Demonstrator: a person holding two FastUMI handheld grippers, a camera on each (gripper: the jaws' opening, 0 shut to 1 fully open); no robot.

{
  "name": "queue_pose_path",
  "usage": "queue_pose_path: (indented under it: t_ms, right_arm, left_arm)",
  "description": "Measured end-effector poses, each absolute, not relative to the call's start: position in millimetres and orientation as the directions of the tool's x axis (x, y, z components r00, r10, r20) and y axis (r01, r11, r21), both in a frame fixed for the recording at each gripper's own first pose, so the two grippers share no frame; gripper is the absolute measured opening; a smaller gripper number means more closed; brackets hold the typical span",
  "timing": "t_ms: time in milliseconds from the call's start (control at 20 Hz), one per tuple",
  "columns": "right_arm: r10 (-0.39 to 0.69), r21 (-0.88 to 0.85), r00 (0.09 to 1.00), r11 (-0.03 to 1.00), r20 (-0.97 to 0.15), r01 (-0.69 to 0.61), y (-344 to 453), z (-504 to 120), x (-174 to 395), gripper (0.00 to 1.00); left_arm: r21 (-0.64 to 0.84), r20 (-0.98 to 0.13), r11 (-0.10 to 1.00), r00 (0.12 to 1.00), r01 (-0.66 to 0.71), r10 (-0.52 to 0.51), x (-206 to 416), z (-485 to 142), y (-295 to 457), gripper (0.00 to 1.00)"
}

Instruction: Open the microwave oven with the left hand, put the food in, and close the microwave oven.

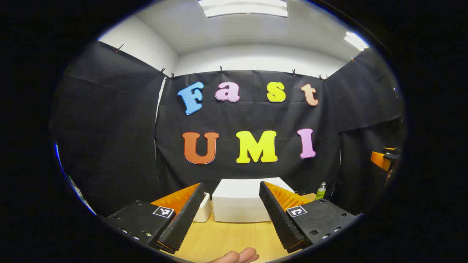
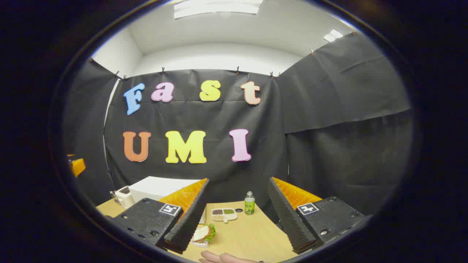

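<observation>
Counted across the two views: one white microwave oven [image 1: 241, 201], straight ahead of the left tool [image 1: 229, 233] and off to the left of the right tool [image 2: 237, 233]. One small white appliance [image 2: 124, 196] sits just beside the microwave, on its left. One green bottle [image 2: 249, 203] stands ahead of the right tool, between its fingers. One divided tray [image 2: 224, 214] lies just left of that bottle. One sandwich [image 2: 203, 233] lies close to the right tool's left finger. One wooden table [image 2: 252, 233] carries them all. Two tools in total.
</observation>
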State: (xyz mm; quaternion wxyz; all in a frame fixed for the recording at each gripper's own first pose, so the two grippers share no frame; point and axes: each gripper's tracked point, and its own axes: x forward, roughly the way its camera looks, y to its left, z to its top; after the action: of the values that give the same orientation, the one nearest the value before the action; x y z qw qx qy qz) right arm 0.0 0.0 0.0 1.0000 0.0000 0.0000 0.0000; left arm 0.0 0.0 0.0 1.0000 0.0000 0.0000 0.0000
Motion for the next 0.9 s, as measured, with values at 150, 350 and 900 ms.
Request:
queue_pose_path:
  t_ms: [150,350,900]
  right_arm:
    - [0.042,0.002,0.999,0.999,0.021,-0.042,9.7,4.6,-1.9,0.92]
    - [0.05,-0.013,0.998,0.999,0.036,-0.05,8.8,1.4,-4.8,1.0]
    - [0.063,0.024,0.998,0.998,0.019,-0.063,3.7,-20.5,7.5,1.0]
  left_arm:
    - [0.049,0.008,0.999,1.0,-0.017,0.016,-2.2,-1.1,4.0,0.96]
    - [0.093,0.029,0.992,0.996,-0.084,0.082,-10.1,1.0,10.1,0.95]
    - [0.004,0.026,0.999,0.999,-0.041,0.04,-3.1,-4.8,-11.2,0.95]
